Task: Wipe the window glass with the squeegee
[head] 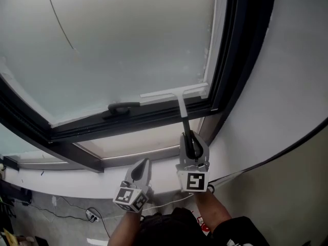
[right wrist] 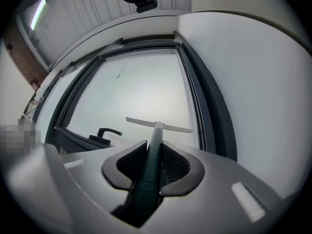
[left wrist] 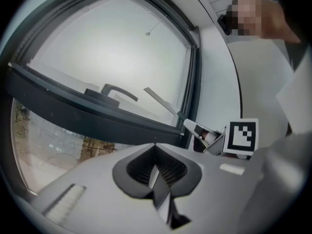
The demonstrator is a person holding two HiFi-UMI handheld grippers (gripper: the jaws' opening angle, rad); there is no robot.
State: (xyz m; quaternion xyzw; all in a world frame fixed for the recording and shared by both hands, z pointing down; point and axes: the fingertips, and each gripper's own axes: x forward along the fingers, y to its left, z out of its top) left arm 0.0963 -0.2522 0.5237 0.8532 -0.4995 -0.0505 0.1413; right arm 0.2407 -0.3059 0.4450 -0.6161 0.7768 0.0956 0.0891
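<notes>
The squeegee point(head: 179, 97) has a white blade and a dark handle. Its blade point(right wrist: 158, 125) lies across the window glass point(head: 118, 40) near the lower right corner, just above the dark frame. My right gripper point(head: 190, 143) is shut on the squeegee's handle point(right wrist: 150, 167), below the sill. The left gripper point(head: 139, 172) hangs lower left of it, shut with nothing between its jaws point(left wrist: 157, 172), apart from the squeegee. In the left gripper view the squeegee point(left wrist: 161, 103) shows against the glass on the right.
A black window handle point(head: 120, 107) sits on the lower frame left of the blade. The dark window frame point(head: 233, 60) runs up the right side, with a white wall point(head: 287, 86) beyond. A lower pane point(head: 138, 142) and a black cable point(head: 266, 160) lie below.
</notes>
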